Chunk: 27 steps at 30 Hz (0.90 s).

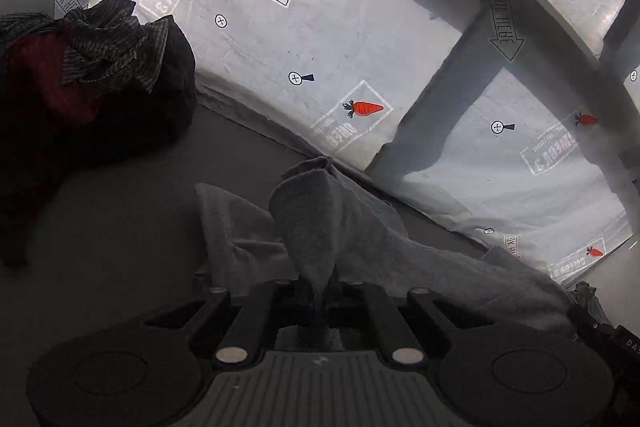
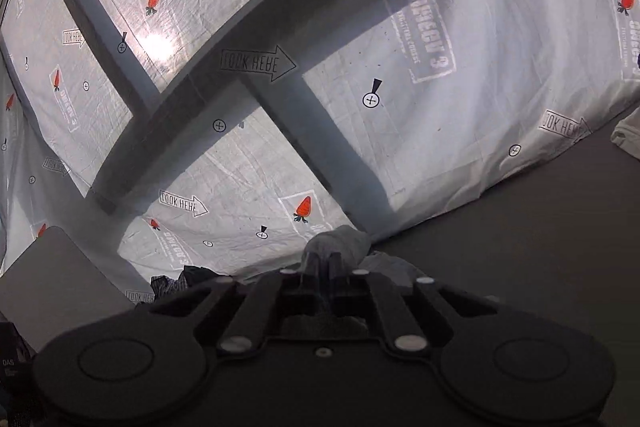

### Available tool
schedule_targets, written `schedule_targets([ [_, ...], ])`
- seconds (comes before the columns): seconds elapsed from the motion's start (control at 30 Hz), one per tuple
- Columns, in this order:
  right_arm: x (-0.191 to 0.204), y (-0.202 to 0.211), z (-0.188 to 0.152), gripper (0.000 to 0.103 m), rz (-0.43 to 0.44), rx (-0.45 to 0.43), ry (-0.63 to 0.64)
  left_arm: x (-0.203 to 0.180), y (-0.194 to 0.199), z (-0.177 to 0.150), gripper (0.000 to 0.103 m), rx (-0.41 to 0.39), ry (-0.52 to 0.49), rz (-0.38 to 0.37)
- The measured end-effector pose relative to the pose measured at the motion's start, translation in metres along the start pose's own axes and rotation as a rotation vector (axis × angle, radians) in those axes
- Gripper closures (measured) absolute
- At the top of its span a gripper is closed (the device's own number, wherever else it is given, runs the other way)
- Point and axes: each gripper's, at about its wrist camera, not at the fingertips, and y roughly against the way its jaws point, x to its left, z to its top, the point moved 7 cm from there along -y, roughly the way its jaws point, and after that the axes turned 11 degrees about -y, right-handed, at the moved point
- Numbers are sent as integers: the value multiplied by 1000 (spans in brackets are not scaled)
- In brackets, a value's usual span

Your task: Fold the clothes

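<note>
Left gripper (image 1: 318, 291): jaws are closing tight on a bunched fold of the grey garment (image 1: 320, 211); the pinched cloth is standing up in a peak just ahead of the fingers.
Right gripper (image 2: 325, 269): jaws are pressing together on a small wad of the same grey cloth (image 2: 340, 245); only that wad and a crumpled bit beside it are showing in the right wrist view.
Grey garment: it is lying on the dark surface (image 1: 132, 211), rising to the left gripper and trailing away toward the right edge of the left wrist view.
Dark surface: it is carrying the garment and the clothes pile, and running back to the foot of the sheet.
Clothes pile (image 1: 92, 75): it is sitting on the surface, left of the garment and well apart from it; a checked piece is lying on top, a dark red piece and a black piece under it.
Pale cloth (image 2: 628, 137): it is resting at the far right edge of the surface, in the right wrist view; what it is cannot be told.
Grey panel (image 2: 56, 275): it is leaning in at lower left of the right wrist view.
Sheet (image 1: 360, 39): it is hanging behind everything, white, printed with carrots, arrows and crossed circles, with light and dark window bars showing through.
</note>
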Motion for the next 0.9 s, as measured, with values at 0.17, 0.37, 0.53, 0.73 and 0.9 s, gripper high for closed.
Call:
schedule_targets([
  [0.17,-74,13,-76,98,-156,132,-145,30,-16,-100,98,217,35,30],
  [0.37,-101,37,-100,97,-272,202,-123,31,-7,-135,93,298,-32,15],
  [0.53,-101,41,-109,72,-397,247,11,23,-4,-134,68,340,-109,-47],
  [0.73,-81,43,-74,57,-352,154,28,45,31,-84,41,163,-76,-89],
  [0.9,-63,5,-54,57,-330,137,108,85,23,-47,39,85,-2,52],
])
